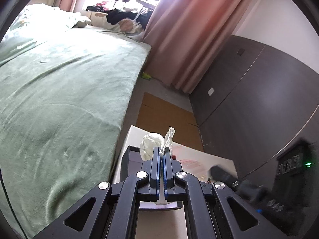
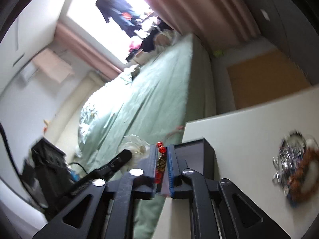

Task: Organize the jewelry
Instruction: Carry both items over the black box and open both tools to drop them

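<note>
The left claw (image 1: 161, 155) is clamped on the neck of a small white pouch (image 1: 151, 144), soft and light, hanging just ahead over the black box (image 1: 127, 159). The right claw (image 2: 161, 155) stands parted with a red bead string (image 2: 161, 159) between its pads, slippery and loose; whether it's pinched, I can't tell. More jewelry (image 2: 295, 165) lies to its right on the white table (image 2: 239, 131), bed (image 2: 155, 91) close on its left.
</note>
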Tool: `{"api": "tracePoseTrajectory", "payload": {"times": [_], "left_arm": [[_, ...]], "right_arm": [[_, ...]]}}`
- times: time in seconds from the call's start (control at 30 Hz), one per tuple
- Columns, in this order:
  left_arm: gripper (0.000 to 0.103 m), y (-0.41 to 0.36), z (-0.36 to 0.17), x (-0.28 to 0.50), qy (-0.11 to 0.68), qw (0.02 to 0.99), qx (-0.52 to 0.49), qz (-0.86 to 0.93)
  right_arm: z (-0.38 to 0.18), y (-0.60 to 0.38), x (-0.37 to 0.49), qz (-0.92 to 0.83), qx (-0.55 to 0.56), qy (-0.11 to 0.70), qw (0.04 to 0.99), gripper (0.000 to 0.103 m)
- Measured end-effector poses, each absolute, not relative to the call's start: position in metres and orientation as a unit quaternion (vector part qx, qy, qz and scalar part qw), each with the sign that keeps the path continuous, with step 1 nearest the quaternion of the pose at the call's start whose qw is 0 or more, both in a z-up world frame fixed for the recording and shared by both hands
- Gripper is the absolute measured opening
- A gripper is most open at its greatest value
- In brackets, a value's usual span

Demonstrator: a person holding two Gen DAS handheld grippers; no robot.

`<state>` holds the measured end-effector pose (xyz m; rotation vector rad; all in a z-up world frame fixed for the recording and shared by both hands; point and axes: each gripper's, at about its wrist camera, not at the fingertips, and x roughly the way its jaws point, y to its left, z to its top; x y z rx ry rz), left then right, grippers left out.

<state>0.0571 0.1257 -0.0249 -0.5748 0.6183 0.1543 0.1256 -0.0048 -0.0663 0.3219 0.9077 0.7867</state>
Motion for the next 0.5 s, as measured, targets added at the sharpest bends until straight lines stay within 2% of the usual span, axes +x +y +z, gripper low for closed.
{"api": "tracePoseTrajectory", "payload": {"times": [0.03,0.17,0.4,0.43,0.5], "left_arm": [[0.002,0.126,-0.026,0.058,0.303,0.909,-0.278,0.075],[0.002,0.127,-0.03,0.064,0.309,0.907,-0.276,0.078],[0.002,0.12,-0.04,0.079,0.335,0.898,-0.274,0.073],[0.003,0.118,-0.041,0.082,0.342,0.896,-0.273,0.07],[0.014,0.115,-0.045,0.088,0.358,0.891,-0.268,0.075]], "right_arm": [[-0.075,-0.005,0.129,0.346,0.144,0.443,0.814,0.062],[-0.09,-0.028,0.135,0.331,0.17,0.455,0.809,0.062],[-0.081,-0.079,0.139,0.29,0.186,0.442,0.828,0.063],[-0.079,-0.083,0.141,0.284,0.187,0.441,0.83,0.063],[-0.078,-0.096,0.145,0.269,0.193,0.439,0.835,0.063]]}}
